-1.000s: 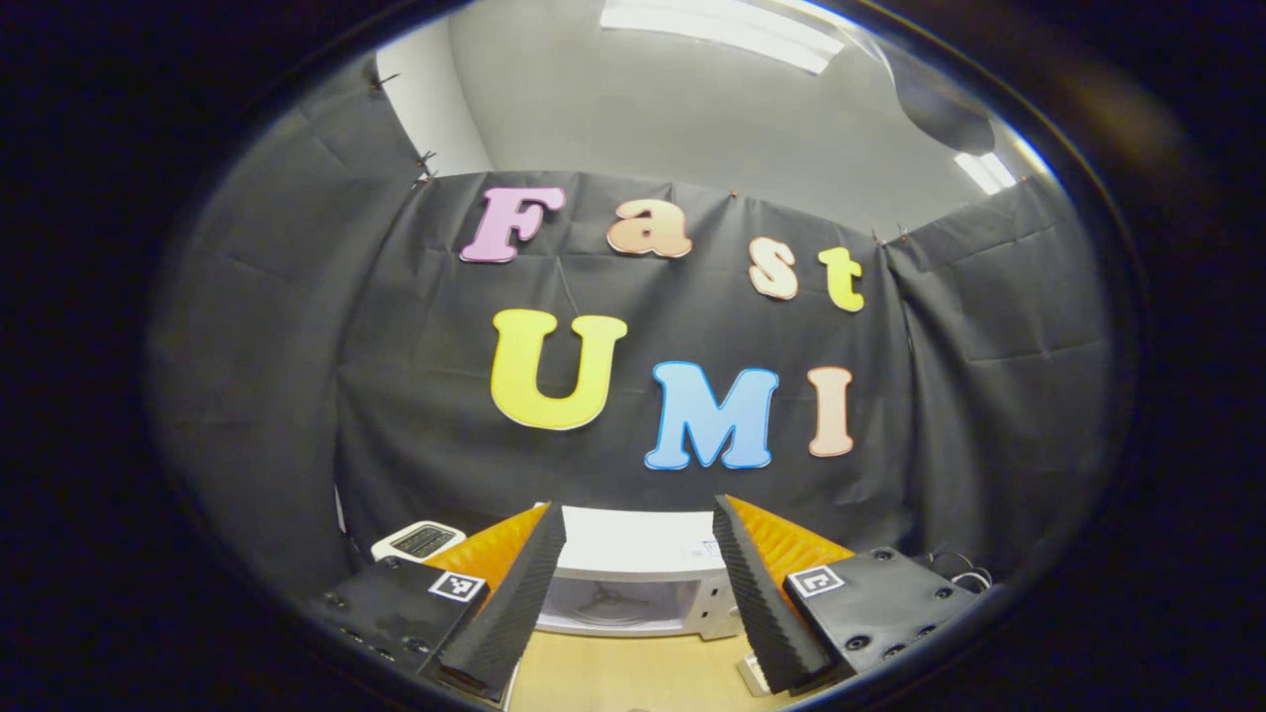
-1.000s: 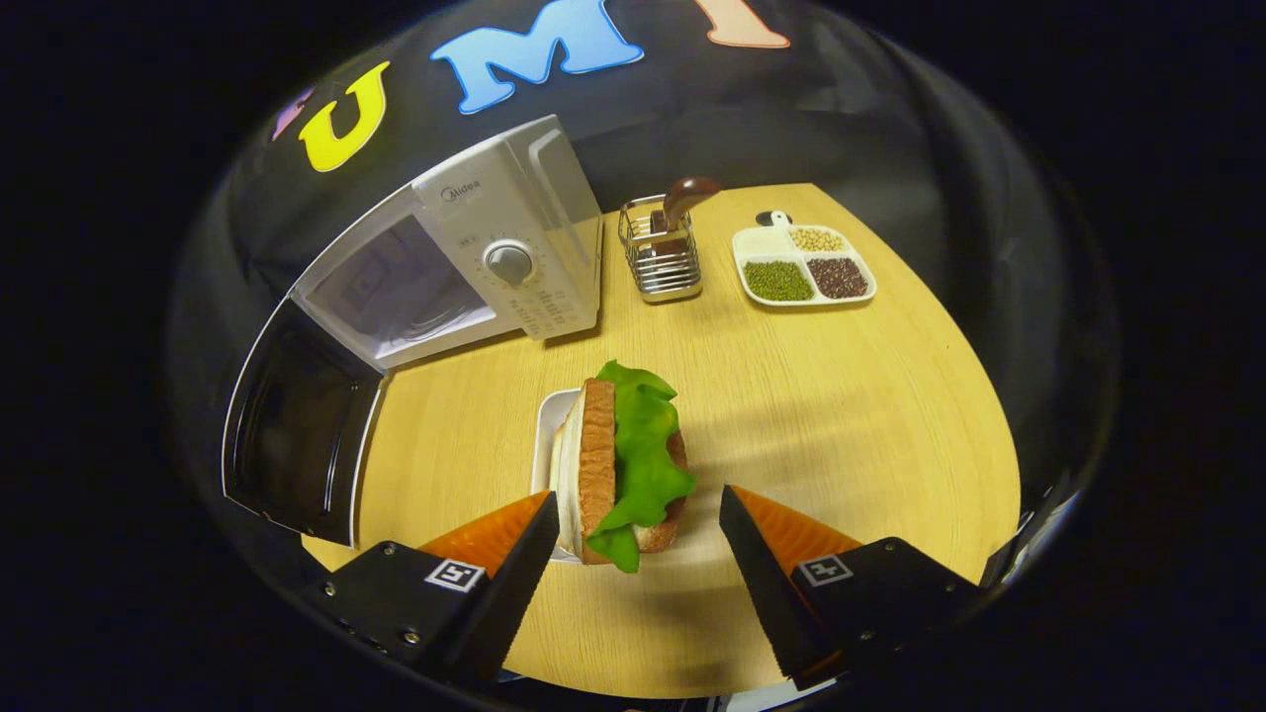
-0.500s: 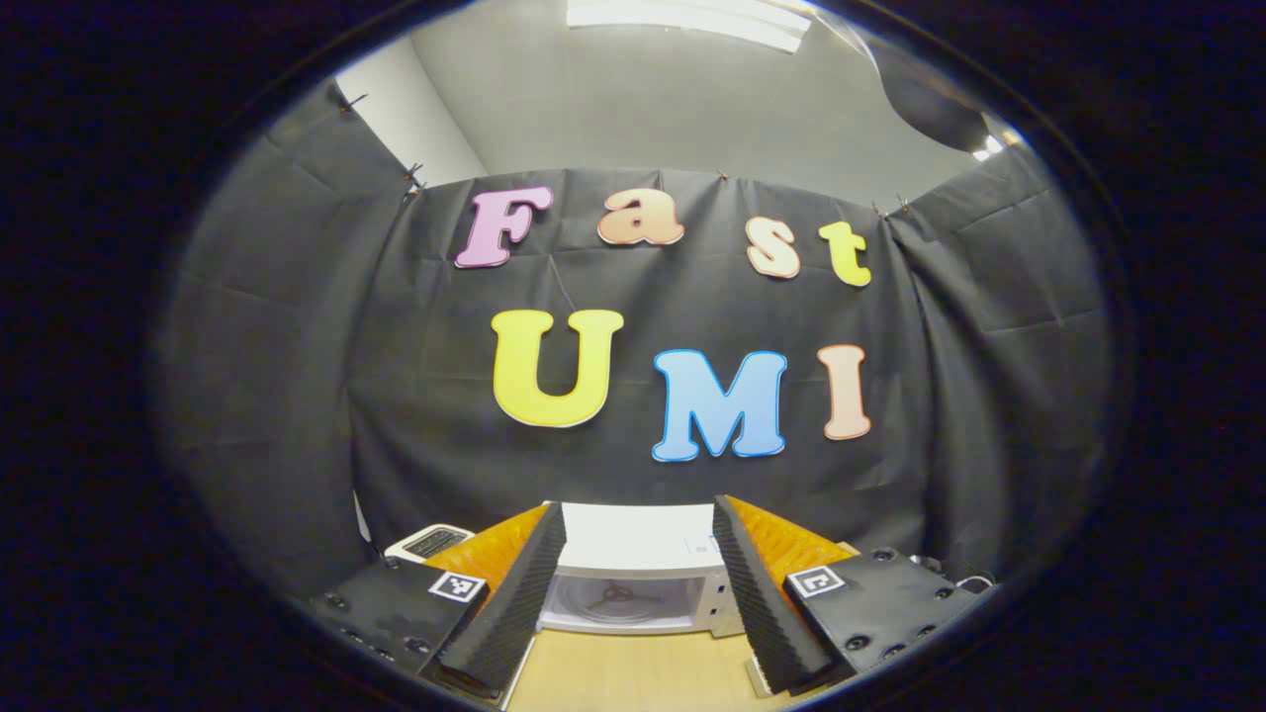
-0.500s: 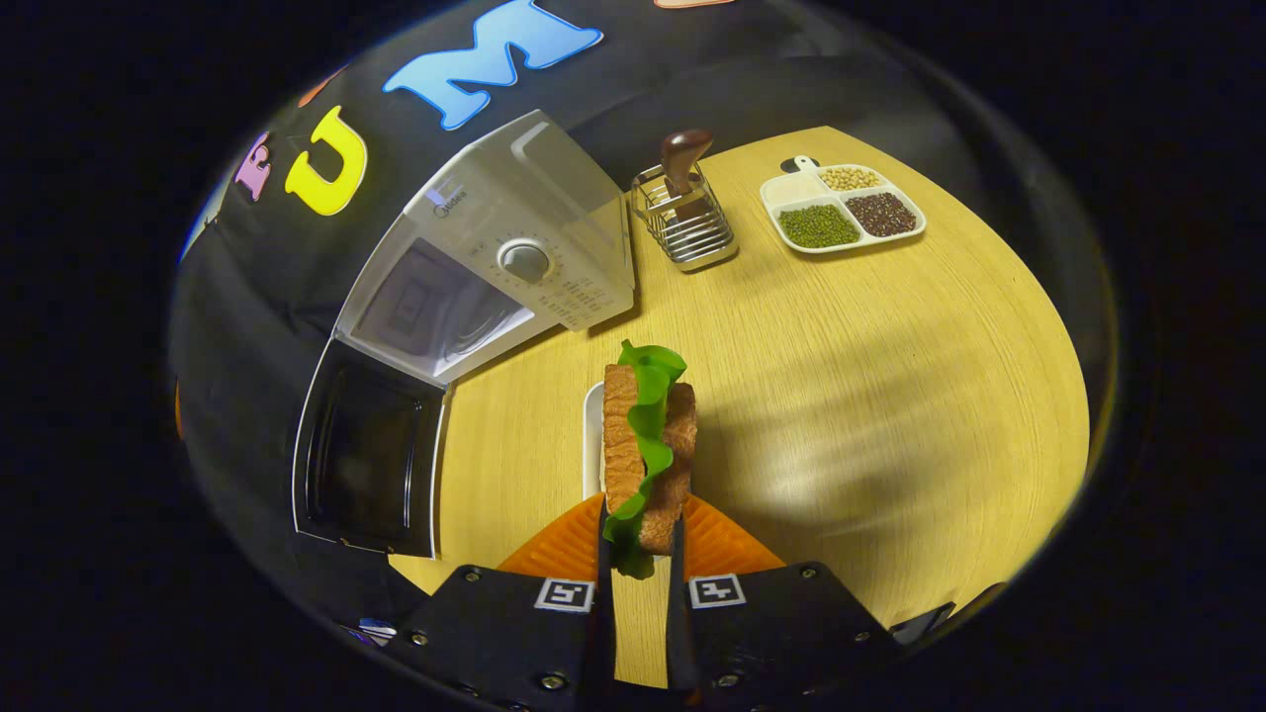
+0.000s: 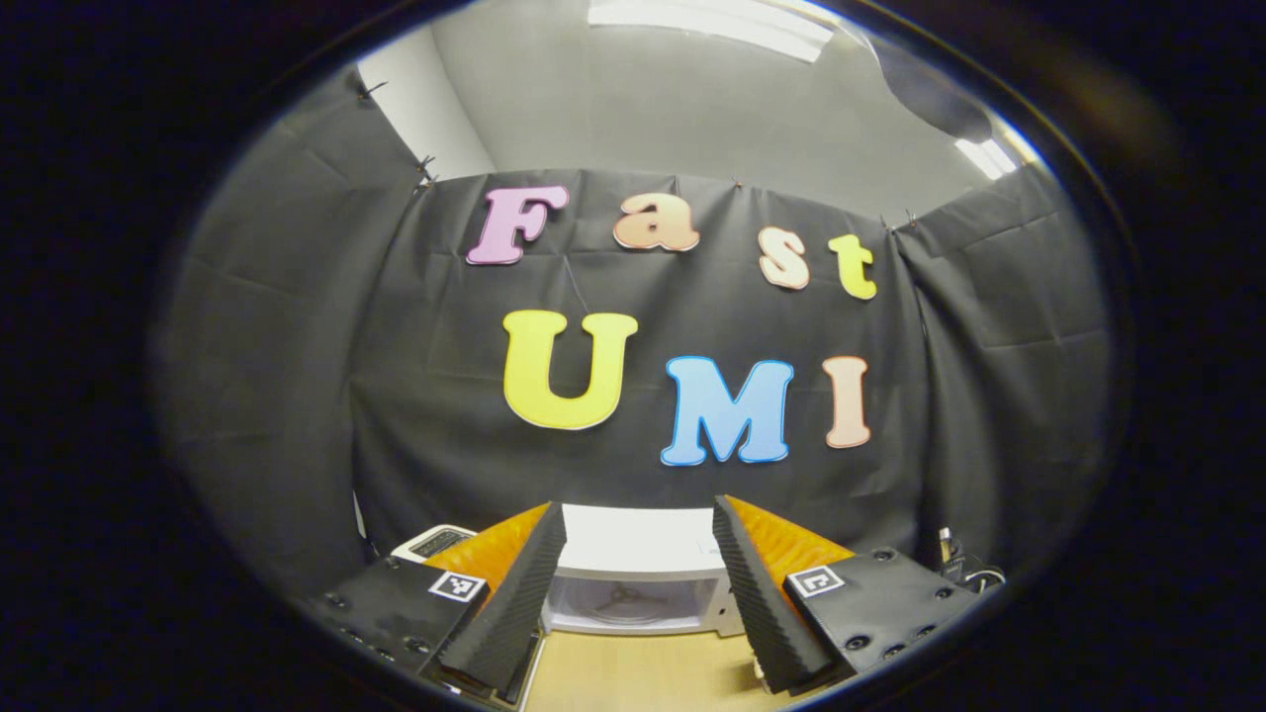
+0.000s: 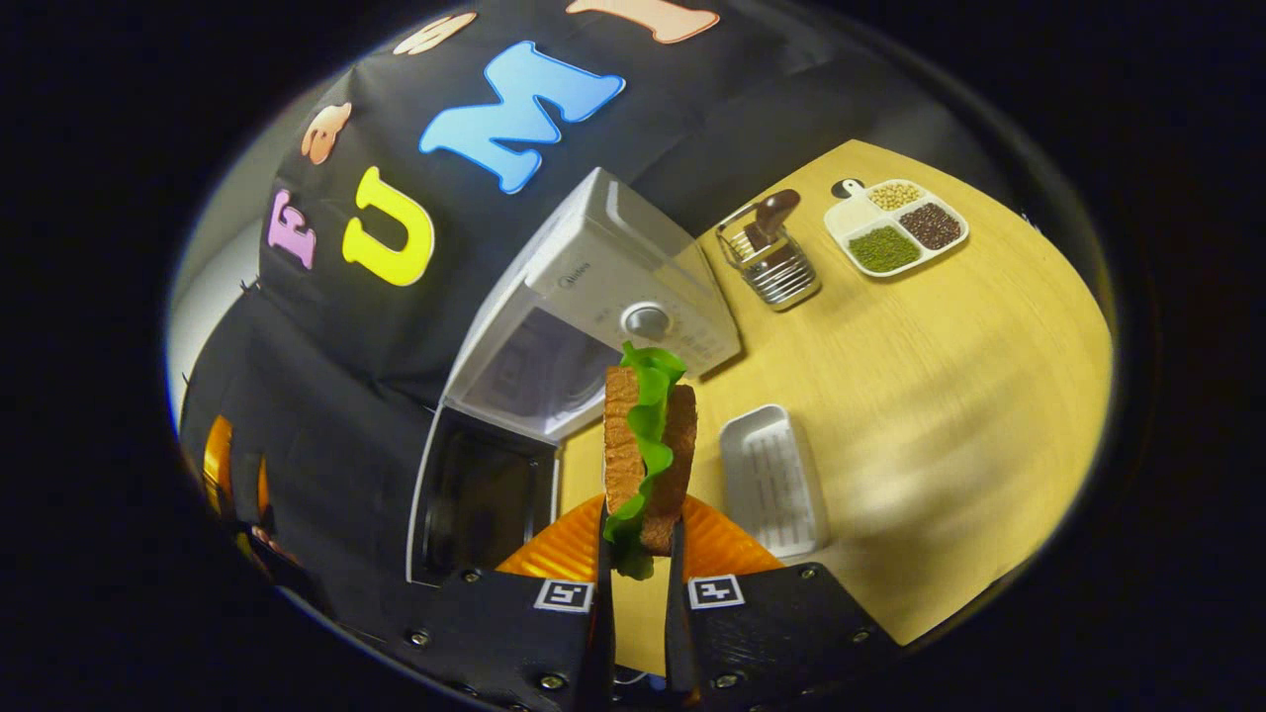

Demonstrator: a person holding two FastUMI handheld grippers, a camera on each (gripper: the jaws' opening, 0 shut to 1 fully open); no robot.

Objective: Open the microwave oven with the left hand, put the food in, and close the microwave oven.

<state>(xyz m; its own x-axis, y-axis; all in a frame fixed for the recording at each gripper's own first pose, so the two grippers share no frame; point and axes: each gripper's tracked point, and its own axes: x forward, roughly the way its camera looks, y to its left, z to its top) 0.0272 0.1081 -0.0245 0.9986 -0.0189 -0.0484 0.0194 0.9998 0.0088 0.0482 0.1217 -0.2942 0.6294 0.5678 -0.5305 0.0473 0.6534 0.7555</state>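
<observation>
Right hand-held gripper (image 6: 638, 554) clamped on sandwich (image 6: 648, 445); left hand-held gripper (image 5: 633, 633) apart, idle; carry sandwich level into open microwave oven (image 6: 554, 371), clearing door (image 6: 475, 504).

Left gripper view: low, near tabletop height, faces microwave (image 5: 633, 578) straight on from moderate distance, tilted up toward booth wall and ceiling behind microwave. Right gripper view: high above table (image 6: 940, 396), looks steeply down at microwave (image 6: 593, 316) from front-right, frame rolled. Shared between views: microwave, open cavity, table in front of it.
</observation>
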